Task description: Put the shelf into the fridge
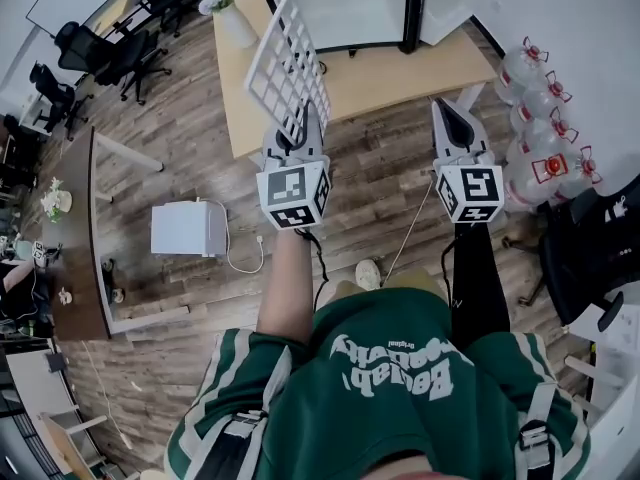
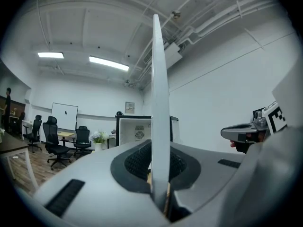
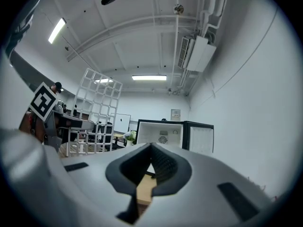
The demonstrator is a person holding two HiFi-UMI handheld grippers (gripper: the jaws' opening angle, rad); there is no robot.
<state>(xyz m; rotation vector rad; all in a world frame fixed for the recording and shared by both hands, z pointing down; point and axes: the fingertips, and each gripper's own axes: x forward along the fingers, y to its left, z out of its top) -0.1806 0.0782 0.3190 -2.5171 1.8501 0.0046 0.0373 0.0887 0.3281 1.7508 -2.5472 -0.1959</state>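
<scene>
Shelf [image 1: 285, 63] stands upright at upper centre, its lower edge pinched in your left claw [image 1: 298, 123]; your right claw [image 1: 450, 113] is pressed together, empty. Open fridge [image 1: 345, 8] shows at top, above the worktop [image 1: 400, 73].

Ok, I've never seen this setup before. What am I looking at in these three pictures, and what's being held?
There is no robot here: a person holds a two-jaw gripper in each hand. The head view looks down from a camera on their head. The two gripper views come from cameras riding on the grippers, looking along the jaws. The left gripper clamps a white grid shelf, standing upright on its edge. The right gripper is shut with nothing in it. Ahead, an open mini fridge stands at the far end of a wooden table, which also carries a vase of flowers.
</scene>
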